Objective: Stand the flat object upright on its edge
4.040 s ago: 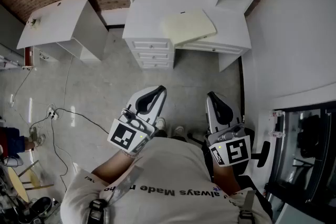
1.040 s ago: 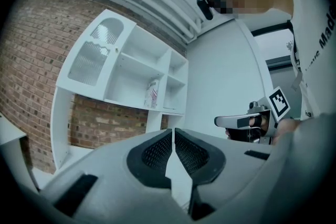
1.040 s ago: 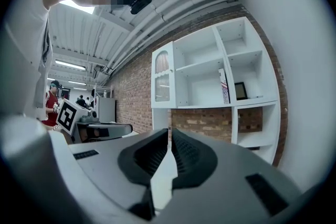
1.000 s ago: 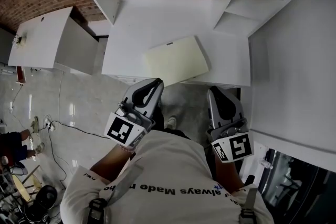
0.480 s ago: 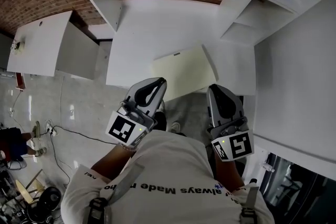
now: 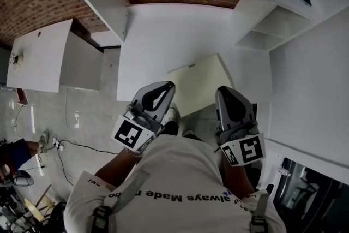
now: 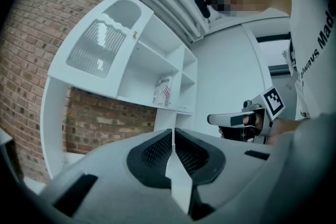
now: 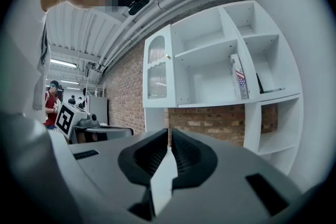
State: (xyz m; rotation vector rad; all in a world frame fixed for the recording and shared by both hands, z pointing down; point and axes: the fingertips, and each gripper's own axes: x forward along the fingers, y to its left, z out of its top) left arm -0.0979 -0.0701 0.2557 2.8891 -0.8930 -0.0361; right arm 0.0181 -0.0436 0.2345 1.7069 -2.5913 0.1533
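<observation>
One camera overhead, two level toward shelves

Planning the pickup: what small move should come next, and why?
Probably open the left gripper and right gripper: both are shut and empty, close to the pale board, which lies flat, overhanging the near edge of the desk.

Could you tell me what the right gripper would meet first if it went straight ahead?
Probably the brick wall under the white shelf unit; nothing nearer shows past the right gripper, though depth is unclear.
</observation>
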